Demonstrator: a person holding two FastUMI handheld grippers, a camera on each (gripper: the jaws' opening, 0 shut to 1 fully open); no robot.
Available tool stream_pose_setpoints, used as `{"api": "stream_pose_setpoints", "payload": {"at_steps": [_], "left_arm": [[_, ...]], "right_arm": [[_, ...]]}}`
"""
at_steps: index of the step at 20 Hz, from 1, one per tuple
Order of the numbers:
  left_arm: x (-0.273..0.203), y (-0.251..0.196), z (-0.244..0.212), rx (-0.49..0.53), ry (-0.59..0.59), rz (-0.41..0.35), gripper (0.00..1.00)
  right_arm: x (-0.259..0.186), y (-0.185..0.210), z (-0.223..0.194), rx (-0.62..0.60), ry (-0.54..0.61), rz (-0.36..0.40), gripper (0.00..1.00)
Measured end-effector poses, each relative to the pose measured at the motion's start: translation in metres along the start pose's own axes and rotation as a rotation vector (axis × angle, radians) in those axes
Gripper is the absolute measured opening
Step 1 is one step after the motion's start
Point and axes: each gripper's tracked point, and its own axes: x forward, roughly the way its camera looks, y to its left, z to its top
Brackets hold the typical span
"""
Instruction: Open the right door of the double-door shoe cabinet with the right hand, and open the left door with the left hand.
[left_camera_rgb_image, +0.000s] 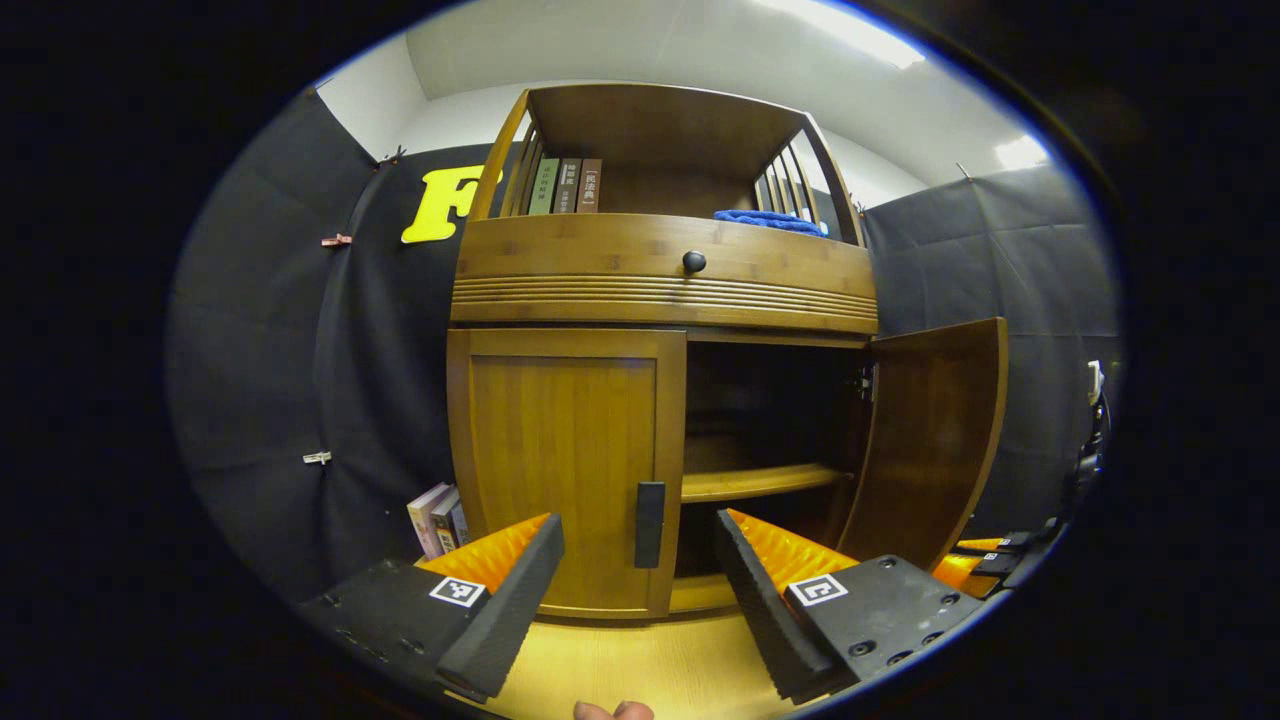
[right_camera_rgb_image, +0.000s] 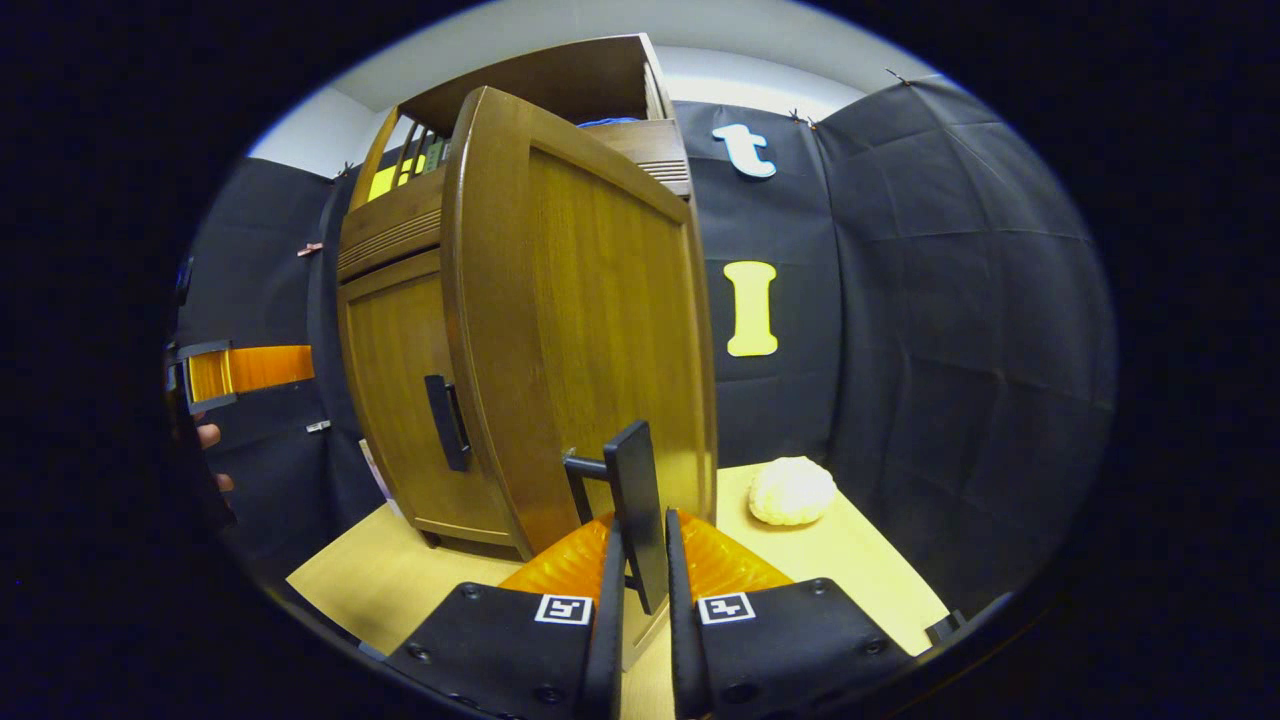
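in the right gripper view the right gripper (right_camera_rgb_image: 640, 600) is clamped on the dark handle (right_camera_rgb_image: 637, 500) of the right door (right_camera_rgb_image: 580, 320), both fingers pressed against the flat bar from either side. that door stands swung out from the shoe cabinet (right_camera_rgb_image: 400, 330), its face turned edge-on toward the camera. to the right of it, a pale lumpy object (right_camera_rgb_image: 791, 490) lies on the light wooden tabletop (right_camera_rgb_image: 860, 560) near the black cloth wall. in the left gripper view the left gripper (left_camera_rgb_image: 640, 600) hangs with its fingers spread wide apart, holding nothing, just in front of the left door (left_camera_rgb_image: 565, 460), which is flush and closed; its dark handle (left_camera_rgb_image: 649, 524) sits between the two fingertips but farther off, untouched. beside it the right half of the cabinet is open, showing an inner shelf (left_camera_rgb_image: 760, 482). above, a drawer knob (left_camera_rgb_image: 694, 262), books (left_camera_rgb_image: 565, 186) and a blue cloth (left_camera_rgb_image: 770, 220) on the top shelf.
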Motion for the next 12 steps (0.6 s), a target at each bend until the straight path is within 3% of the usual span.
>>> {"api": "stream_pose_setpoints", "payload": {"at_steps": [3,6,12], "left_arm": [[-0.002,-0.005,0.000,0.003,-0.004,-0.009,0.92],[-0.003,-0.010,-0.001,-0.002,-0.001,-0.016,0.92],[-0.003,-0.020,-0.003,-0.003,0.006,-0.037,0.92]], "right_arm": [[-0.001,-0.025,0.002,0.003,-0.005,-0.033,0.14],[-0.005,-0.058,0.009,0.004,-0.006,-0.049,0.13],[-0.009,-0.087,0.007,0.003,0.021,0.012,0.09]]}}
